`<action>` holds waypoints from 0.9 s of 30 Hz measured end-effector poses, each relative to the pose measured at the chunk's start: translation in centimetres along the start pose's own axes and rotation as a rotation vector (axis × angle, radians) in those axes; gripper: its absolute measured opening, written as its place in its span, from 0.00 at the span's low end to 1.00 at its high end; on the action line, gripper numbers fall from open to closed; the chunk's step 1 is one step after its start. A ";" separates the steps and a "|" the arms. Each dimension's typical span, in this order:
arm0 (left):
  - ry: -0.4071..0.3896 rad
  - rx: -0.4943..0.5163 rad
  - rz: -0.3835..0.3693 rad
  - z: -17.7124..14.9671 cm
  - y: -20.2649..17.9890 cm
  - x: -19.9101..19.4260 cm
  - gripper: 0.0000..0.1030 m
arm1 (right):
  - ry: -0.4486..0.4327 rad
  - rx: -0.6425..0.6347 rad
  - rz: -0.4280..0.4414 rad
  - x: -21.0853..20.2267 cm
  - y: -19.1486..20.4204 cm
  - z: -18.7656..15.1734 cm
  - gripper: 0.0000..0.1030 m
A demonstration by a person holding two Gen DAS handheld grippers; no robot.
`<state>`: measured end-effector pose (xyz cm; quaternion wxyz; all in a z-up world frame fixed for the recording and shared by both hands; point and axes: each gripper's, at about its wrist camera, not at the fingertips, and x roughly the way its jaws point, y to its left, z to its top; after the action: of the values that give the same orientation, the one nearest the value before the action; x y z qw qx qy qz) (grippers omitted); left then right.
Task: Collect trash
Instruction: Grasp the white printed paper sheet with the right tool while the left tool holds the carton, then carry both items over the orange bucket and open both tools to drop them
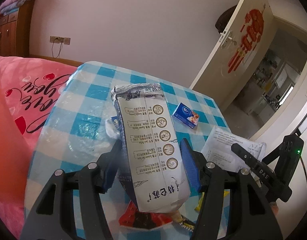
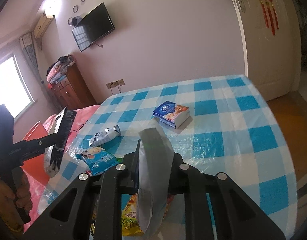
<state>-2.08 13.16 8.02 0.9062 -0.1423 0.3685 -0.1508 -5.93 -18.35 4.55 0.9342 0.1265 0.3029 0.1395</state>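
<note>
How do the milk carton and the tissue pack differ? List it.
The milk carton is clamped in the left gripper, lifted off the table; the tissue pack lies flat on the checked tablecloth, untouched. The carton is tall and mostly white, the pack squat and blue-fronted. Both are box-shaped.

"特仑苏" is printed upside down on the white milk carton point(image 1: 153, 150), "DAS" is stamped on the black gripper point(image 1: 259, 170) at the right, and "love you" is scrawled in script across the pink blanket point(image 1: 33, 104); the rest is too tiny or blurred to be read.
</note>
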 end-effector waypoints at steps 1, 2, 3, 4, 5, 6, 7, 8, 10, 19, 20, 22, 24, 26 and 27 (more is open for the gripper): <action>-0.004 0.002 0.004 -0.1 0.1 -0.3 0.58 | -0.003 -0.005 -0.003 -0.2 0.2 0.1 0.19; -0.009 0.002 0.007 -0.2 0.3 -0.6 0.58 | -0.006 -0.008 -0.006 -0.3 0.4 0.3 0.19; -0.014 0.000 0.007 -0.3 0.5 -0.9 0.58 | -0.008 -0.011 -0.007 -0.5 0.6 0.3 0.19; -0.018 -0.003 0.004 -0.3 0.7 -1.2 0.58 | -0.012 -0.014 -0.007 -0.7 0.8 0.4 0.19; -0.021 -0.005 0.004 -0.4 0.9 -1.4 0.58 | -0.014 -0.015 -0.006 -0.8 1.0 0.5 0.19; -0.029 -0.004 0.008 -0.4 1.0 -1.8 0.58 | -0.016 -0.015 -0.002 -0.9 1.2 0.7 0.19; -0.033 -0.002 0.010 -0.4 1.1 -1.9 0.58 | -0.018 -0.016 0.002 -1.0 1.4 0.9 0.19; -0.037 0.000 0.010 -0.5 1.2 -2.2 0.58 | -0.022 -0.017 0.006 -1.2 1.7 1.0 0.19; -0.044 -0.001 0.007 -0.5 1.4 -2.7 0.58 | -0.032 -0.019 0.015 -1.5 2.3 1.5 0.19; -0.111 -0.020 0.000 0.4 2.9 -5.7 0.58 | -0.043 -0.010 0.106 -2.2 5.9 4.0 0.19; -0.119 -0.024 0.001 0.5 3.0 -6.0 0.58 | -0.043 -0.005 0.130 -2.1 6.6 4.4 0.19; -0.143 -0.032 0.008 0.8 3.6 -7.1 0.58 | -0.042 -0.003 0.164 -2.0 7.7 5.1 0.19; -0.169 -0.041 0.019 1.1 4.3 -8.3 0.58 | -0.040 -0.008 0.211 -1.7 9.4 6.0 0.19; -0.195 -0.053 0.031 1.3 4.9 -9.6 0.58 | -0.030 -0.010 0.273 -1.1 11.4 6.9 0.19; -0.212 -0.060 0.042 1.4 5.4 -10.5 0.58 | -0.025 -0.016 0.296 -1.0 12.4 7.2 0.19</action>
<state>-7.29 22.23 13.56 0.9384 -0.1768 0.2776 -0.1049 -4.64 -8.24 14.67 0.9081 0.1644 0.2681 0.2766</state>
